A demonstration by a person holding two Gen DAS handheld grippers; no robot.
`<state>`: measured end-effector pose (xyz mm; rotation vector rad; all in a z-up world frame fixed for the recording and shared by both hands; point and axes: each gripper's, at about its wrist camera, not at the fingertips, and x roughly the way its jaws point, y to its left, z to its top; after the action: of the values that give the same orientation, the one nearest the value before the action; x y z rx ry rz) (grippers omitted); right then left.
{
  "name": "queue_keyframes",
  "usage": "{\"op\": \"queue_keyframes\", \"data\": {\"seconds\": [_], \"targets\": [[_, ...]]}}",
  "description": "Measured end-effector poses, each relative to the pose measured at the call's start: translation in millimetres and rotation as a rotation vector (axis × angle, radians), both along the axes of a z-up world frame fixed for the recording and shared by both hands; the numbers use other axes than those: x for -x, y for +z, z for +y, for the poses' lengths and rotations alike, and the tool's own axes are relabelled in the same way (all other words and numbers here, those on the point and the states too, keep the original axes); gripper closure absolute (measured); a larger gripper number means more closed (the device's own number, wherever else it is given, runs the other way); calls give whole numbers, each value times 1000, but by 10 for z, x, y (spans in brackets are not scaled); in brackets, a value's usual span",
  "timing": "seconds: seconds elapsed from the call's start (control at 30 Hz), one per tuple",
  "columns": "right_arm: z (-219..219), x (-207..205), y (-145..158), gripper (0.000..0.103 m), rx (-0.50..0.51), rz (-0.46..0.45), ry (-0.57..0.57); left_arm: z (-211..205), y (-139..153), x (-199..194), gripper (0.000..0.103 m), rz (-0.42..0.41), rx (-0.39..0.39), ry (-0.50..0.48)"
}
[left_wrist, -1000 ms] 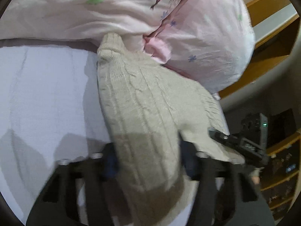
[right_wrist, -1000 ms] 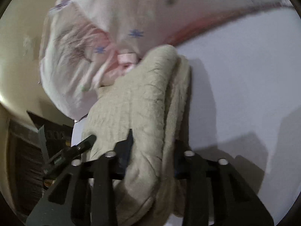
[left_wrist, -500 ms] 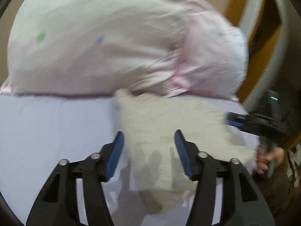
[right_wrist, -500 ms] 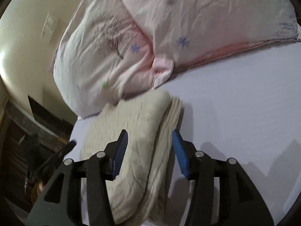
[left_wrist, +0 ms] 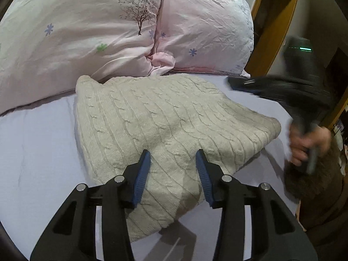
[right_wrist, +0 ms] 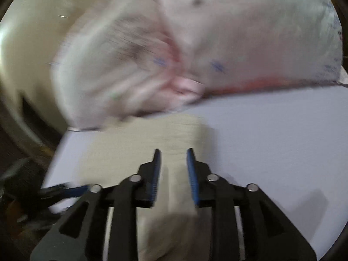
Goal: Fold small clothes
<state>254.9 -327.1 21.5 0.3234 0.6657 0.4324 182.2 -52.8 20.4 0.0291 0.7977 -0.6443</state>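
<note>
Cream cable-knit wool fills the middle of the left wrist view: a folded sweater (left_wrist: pixel 156 126) lies flat on the pale lilac bedsheet (left_wrist: pixel 37 156), its far edge touching the pink floral pillows (left_wrist: pixel 104 28) that are piled along the far side of the bed. The left gripper (left_wrist: pixel 173 169) hangs over the near part of the sweater with its blue-padded fingers (left_wrist: pixel 141 176) spread wide apart and nothing pinched between them; whether the tips touch the knit cannot be told. To the right, blurred, the right gripper (left_wrist: pixel 280 89) reaches in over the sheet just beyond the sweater's right edge, held by the person's hand (left_wrist: pixel 308 145) near the right side of the bed. Behind it stands a wooden bed frame (left_wrist: pixel 271 21) in orange-brown. From the right wrist view, which is heavily smeared by motion, the sweater (right_wrist: pixel 139 150) appears as a cream patch on the bedsheet (right_wrist: pixel 271 134), lying to the left and centre and running down under the camera. The right gripper (right_wrist: pixel 173 154) is above its right portion, blue fingers (right_wrist: pixel 156 174) parted with a clear gap and no cloth clamped in it. The pillows (right_wrist: pixel 195 43) rise across the far side, and a cream wall (right_wrist: pixel 28 21) shows at the far left. A blurred blue-tipped part of the left gripper (right_wrist: pixel 65 190) pokes in at the near left, beside the sweater's left edge.
</note>
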Motion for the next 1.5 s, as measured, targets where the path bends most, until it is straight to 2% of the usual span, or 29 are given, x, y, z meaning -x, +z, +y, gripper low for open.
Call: {"op": "queue_keyframes", "data": {"seconds": [0.07,0.13,0.17,0.2,0.23,0.3,0.37,0.4,0.43,0.47,0.53,0.67,0.77,0.8,0.97,1.07,1.17,1.5], "targets": [[128,227,62,49,-14,-35,76,-1,0,15,55,-6,-1,1],[365,304,-83,54,67,20,130,-2,-1,33,55,-13,-5,2],[432,235,-289,61,180,94,84,6,-6,42,55,-14,-2,2],[423,172,-429,62,228,122,58,24,-8,58,55,-6,11,-4],[366,179,-462,62,205,90,57,44,-3,69,55,2,26,-3],[274,261,-379,65,157,89,26,136,26,163,53,12,54,12],[250,492,-224,41,180,7,-2,259,45,332,37,13,66,38],[244,601,-181,11,184,-25,-8,304,40,376,33,10,66,53],[227,765,-141,2,192,-61,-26,360,31,454,25,5,59,80],[227,833,-137,2,197,-77,-34,406,9,527,18,-2,44,118],[239,990,-197,2,227,-70,-67,434,-54,635,12,-4,-1,188],[426,957,-482,2,336,33,-167,352,-207,725,4,5,-127,301],[527,878,-669,2,329,119,-152,324,-301,657,3,24,-171,343],[580,813,-741,2,324,153,-155,330,-325,639,3,33,-167,347],[792,786,-818,2,416,147,-164,344,-443,452,1,82,-195,397],[890,879,-868,2,493,134,-177,300,-481,439,1,60,-238,408],[872,888,-875,2,481,138,-182,231,-502,442,1,51,-294,405],[866,906,-875,2,482,134,-187,232,-487,458,1,47,-292,397]]}}
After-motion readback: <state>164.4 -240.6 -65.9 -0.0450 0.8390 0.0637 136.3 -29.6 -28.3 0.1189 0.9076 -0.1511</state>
